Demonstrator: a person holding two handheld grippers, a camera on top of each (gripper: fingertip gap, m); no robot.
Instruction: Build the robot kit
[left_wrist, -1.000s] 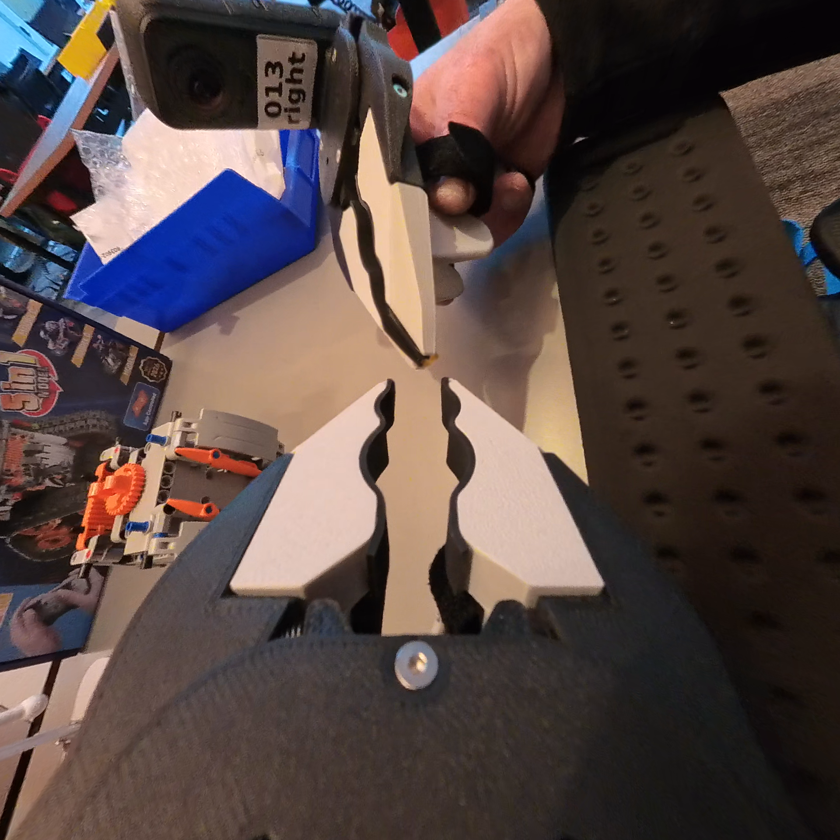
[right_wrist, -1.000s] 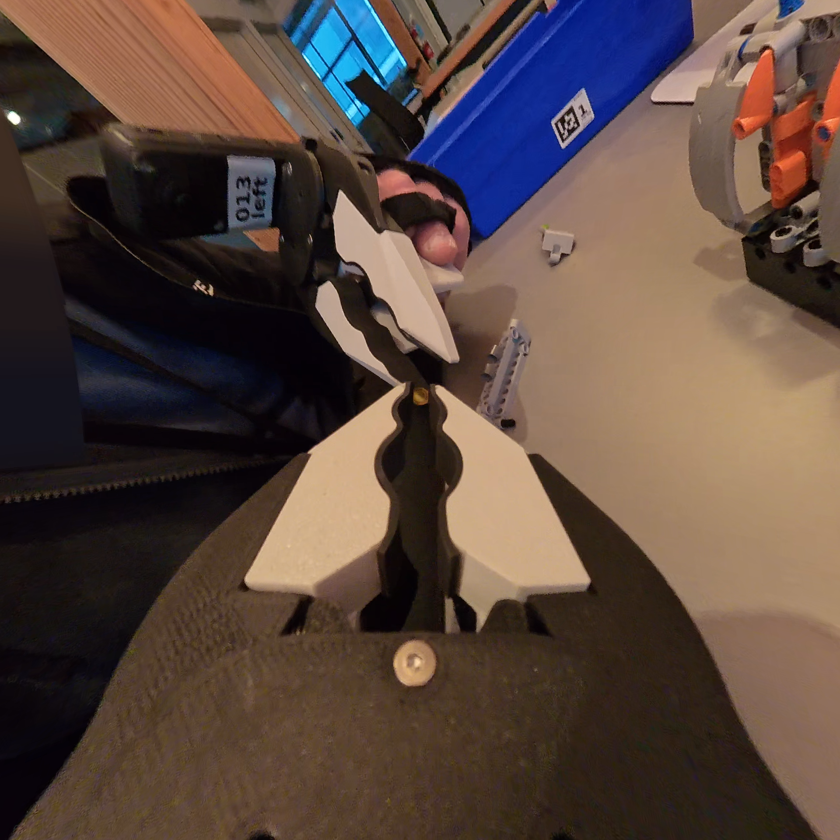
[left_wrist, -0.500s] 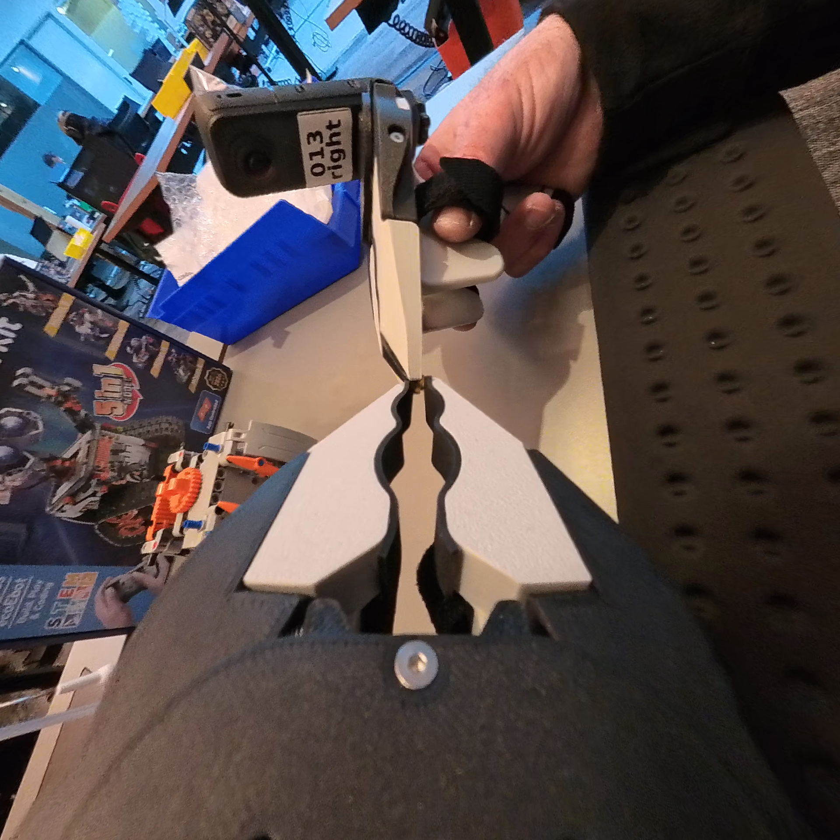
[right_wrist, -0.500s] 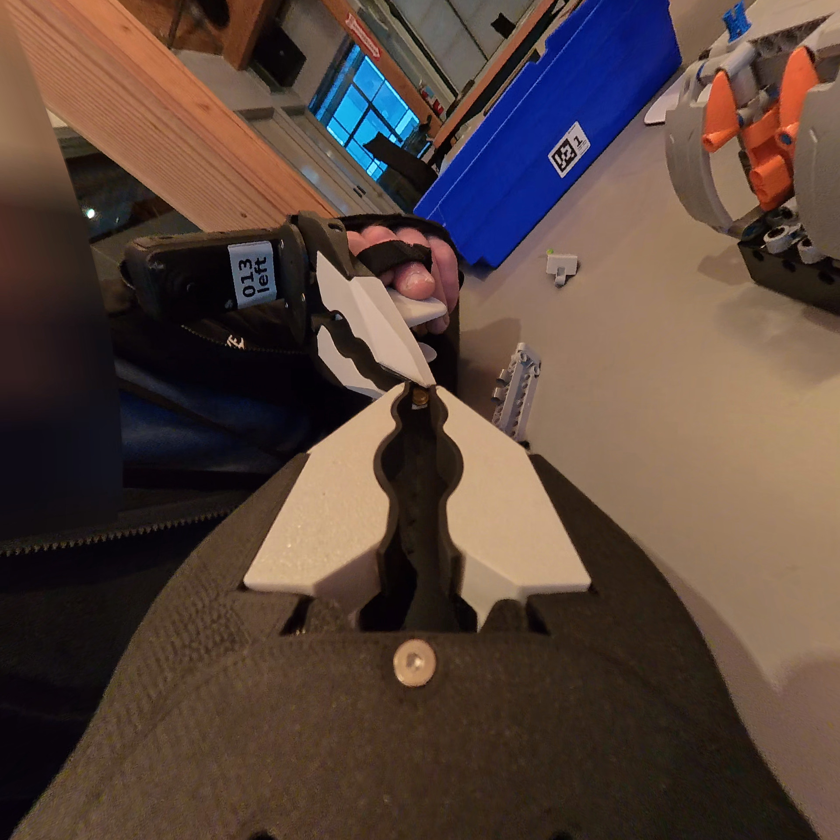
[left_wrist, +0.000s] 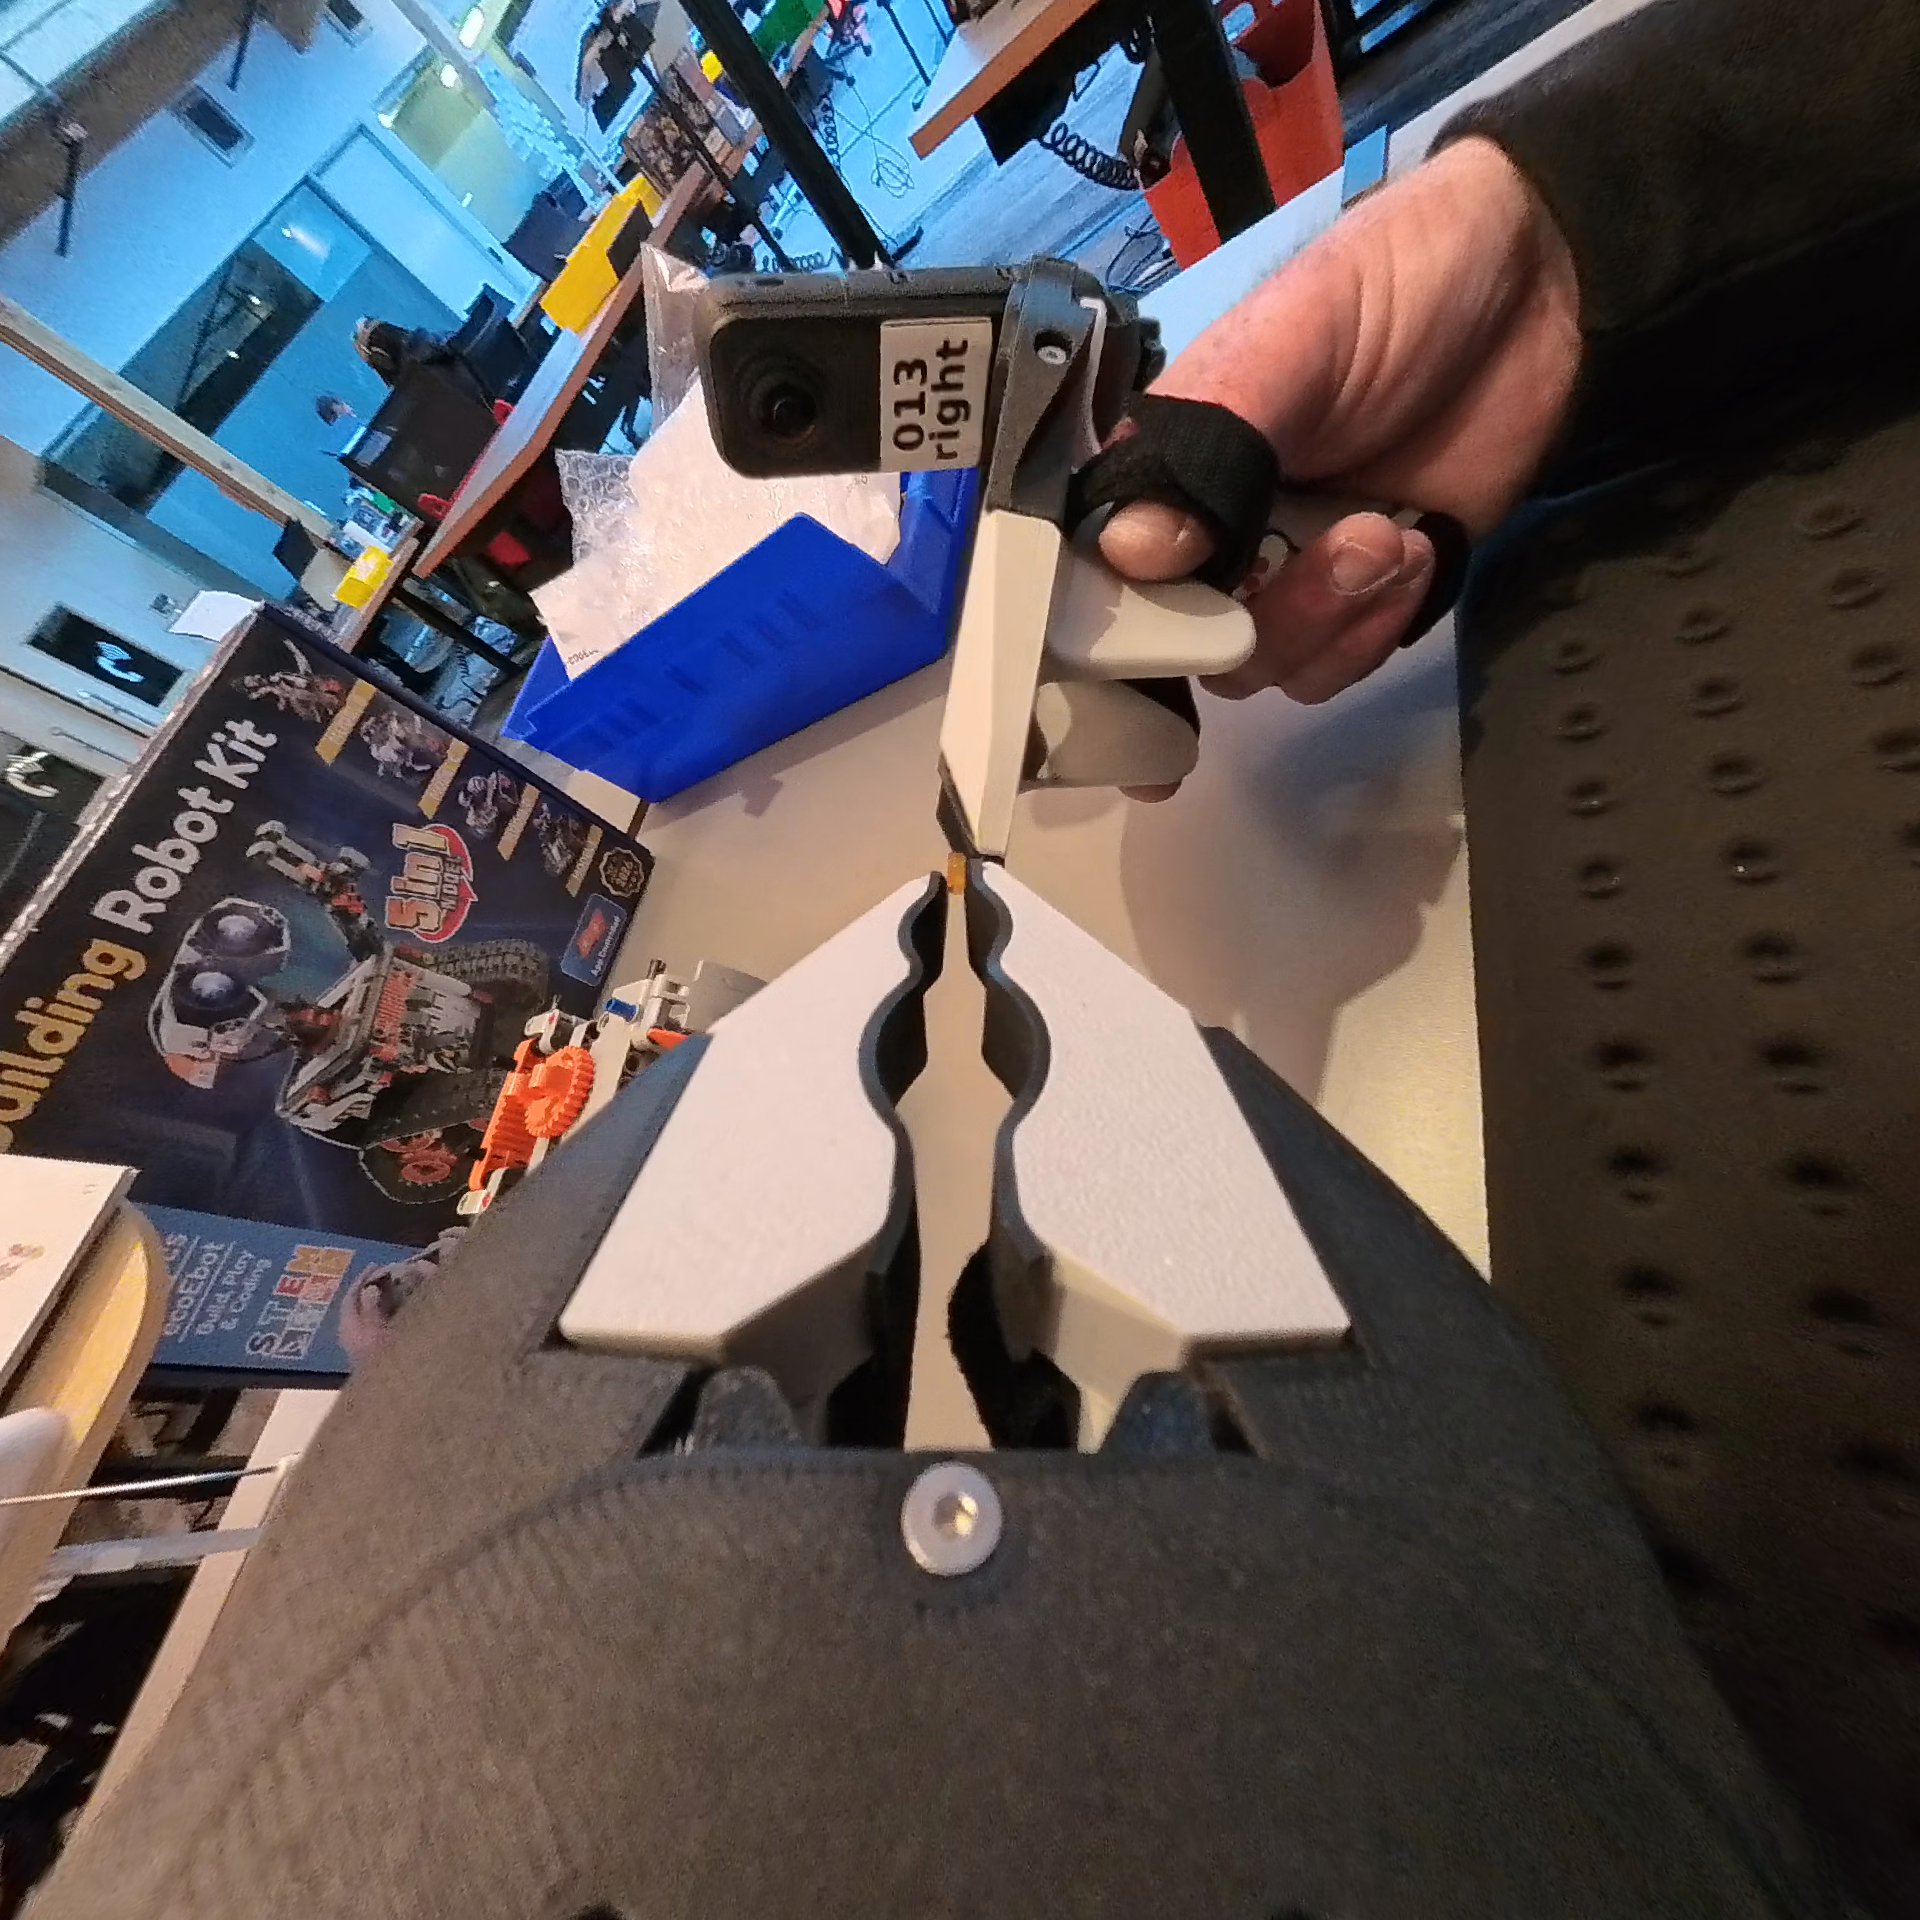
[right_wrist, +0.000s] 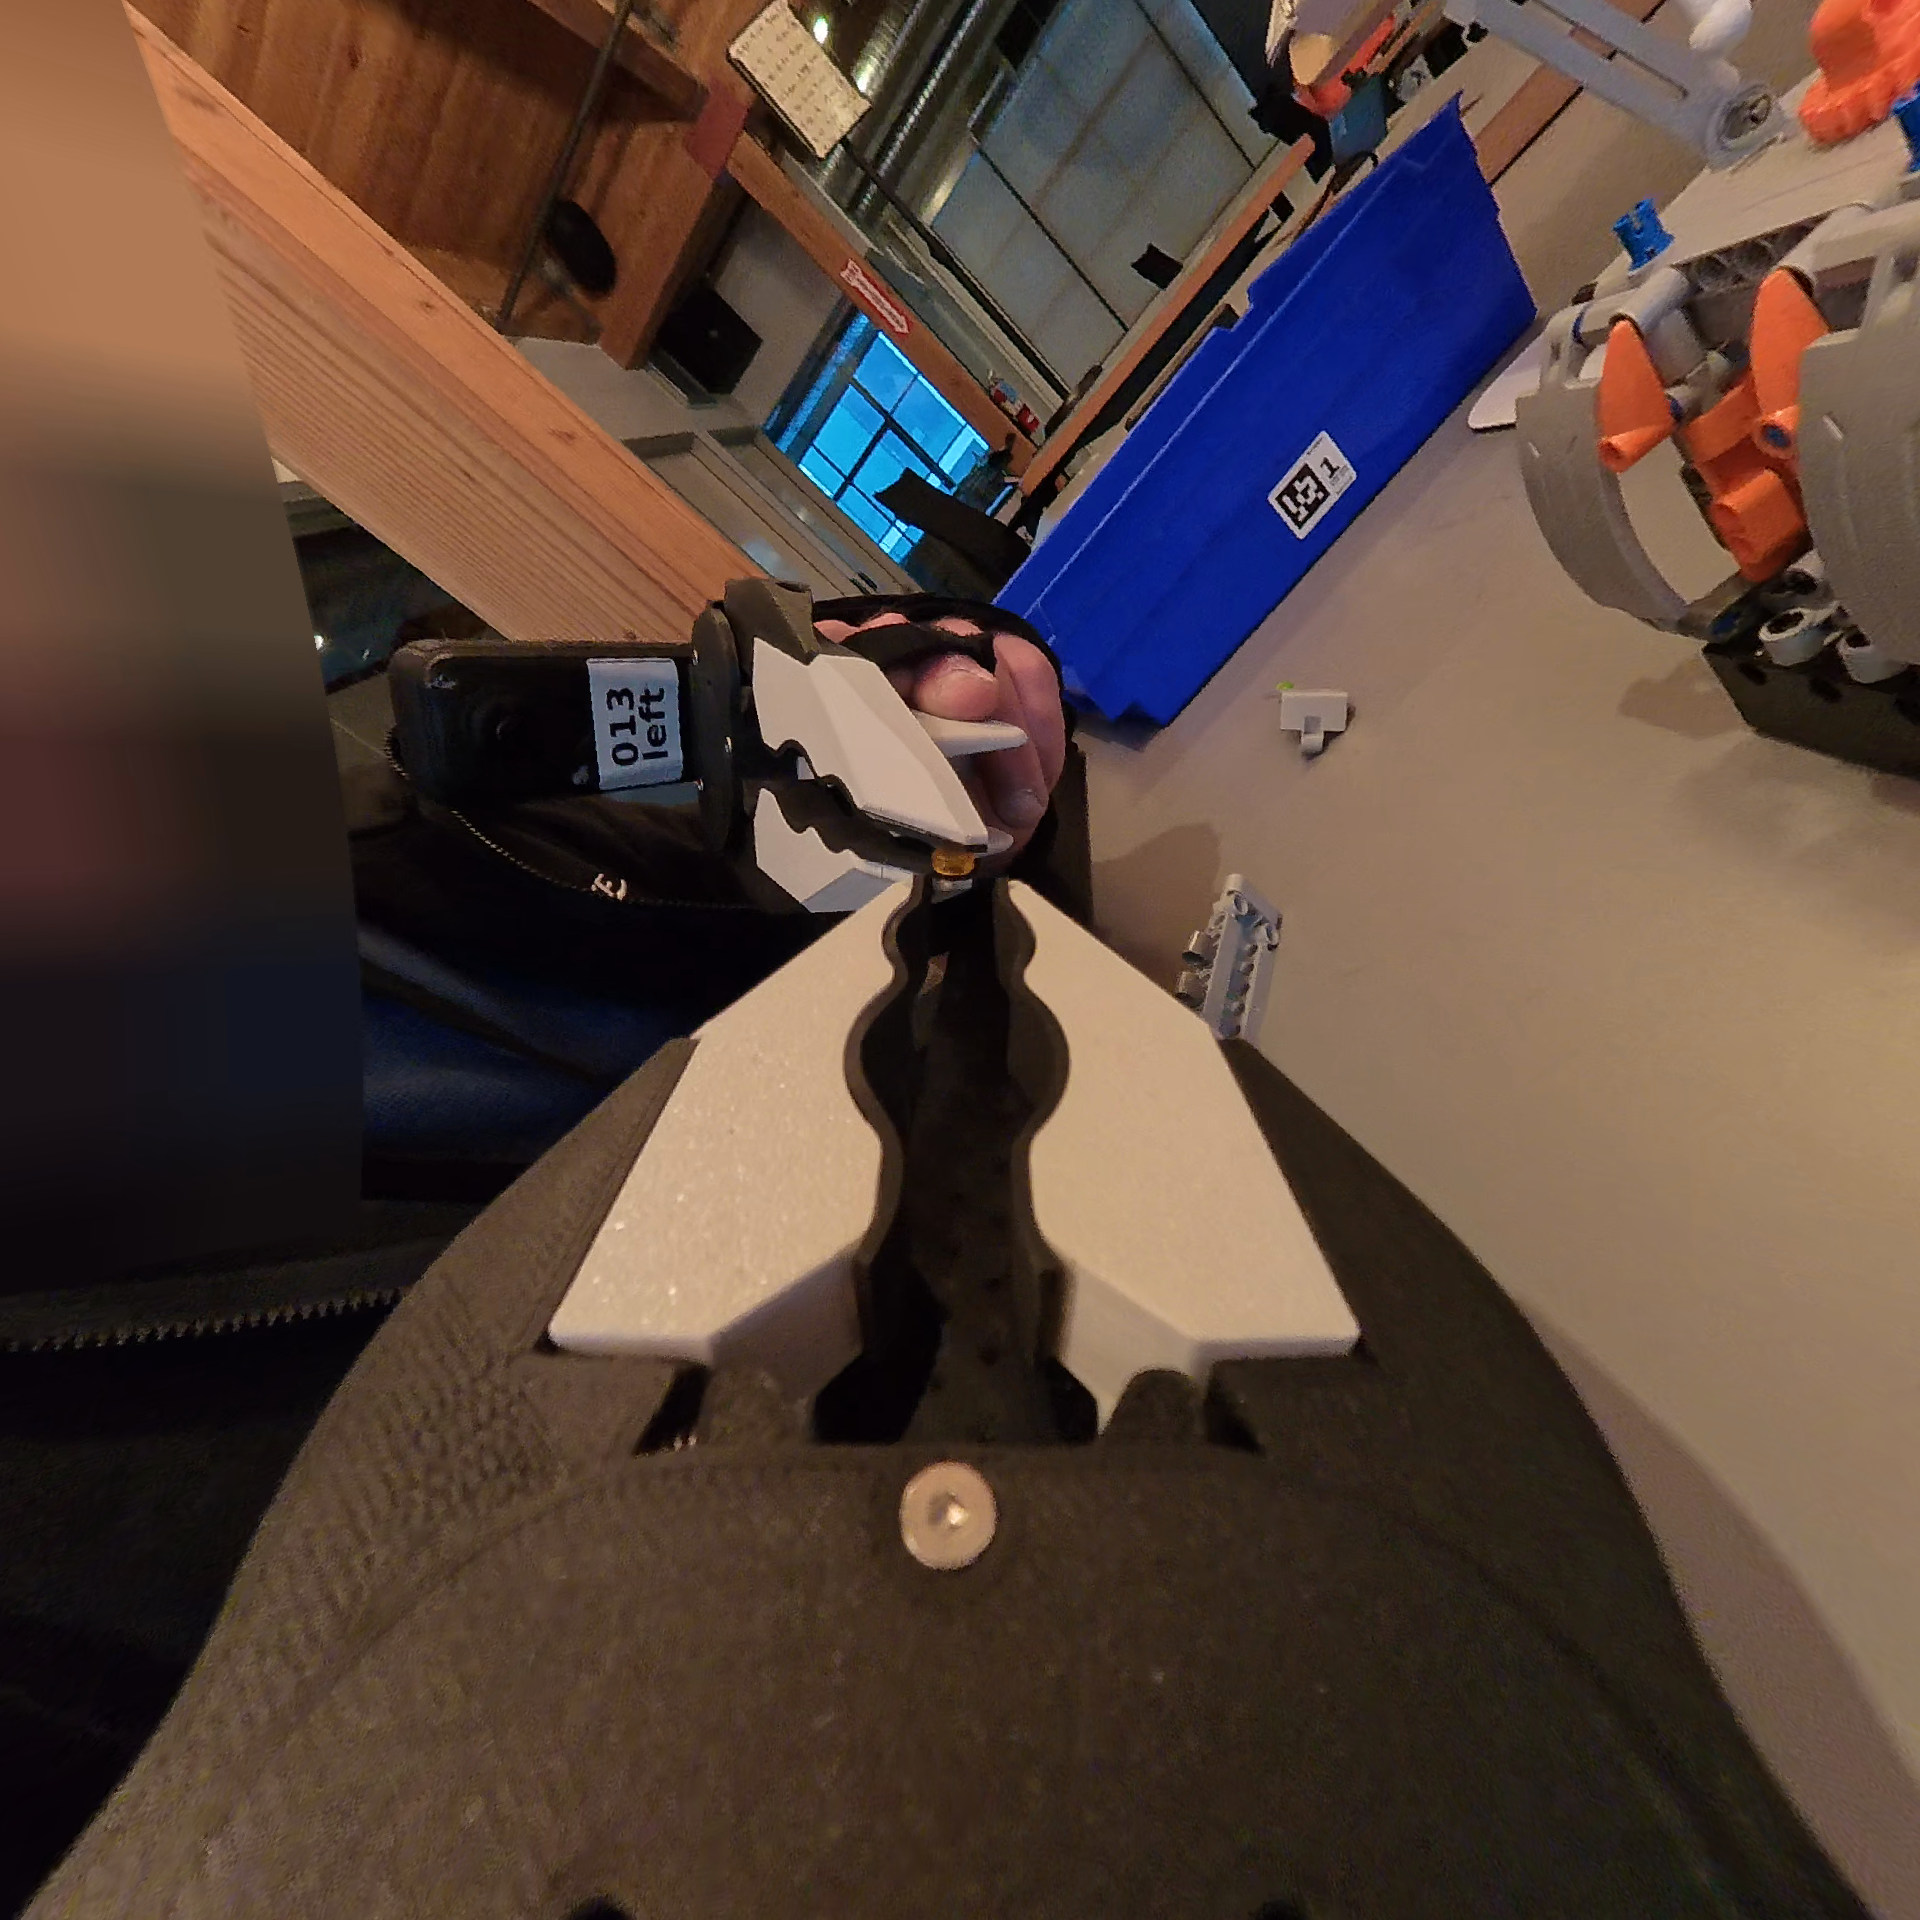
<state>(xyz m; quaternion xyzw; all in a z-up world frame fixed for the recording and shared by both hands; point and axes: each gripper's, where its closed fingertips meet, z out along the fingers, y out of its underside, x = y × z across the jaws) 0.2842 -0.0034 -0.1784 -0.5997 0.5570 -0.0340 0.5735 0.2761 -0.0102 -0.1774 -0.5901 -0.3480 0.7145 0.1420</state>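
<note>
Wide pale desk under everything. At its far side sits a long blue bin with a square black-and-white marker on its wall. The left wrist view shows clear bubble wrap poking out of the top of the bin.

Beside the bin lies a dark printed box showing a robot model. Next to it stands a half-built grey and orange model on a black base.

Now the hands. The right hand and the left hand each grip a handle, fingers through black straps.

The two tools meet tip to tip above the near edge of the desk. The left gripper is pinched almost fully together. It has a tiny amber pin nipped right at its tips. The right wrist view confirms it: the pin sits between those tips.

The right gripper has its fingers parted by a narrow gap, wider than the pin. Nothing is clamped between them. The pin hangs just at the mouth of that gap, with the right gripper's tips on either side of it.

Down on the desk just beside the right gripper's fingers lies a short grey holed beam. Further out, near the bin, sits a small white connector piece. Both are well apart from the pin.
</note>
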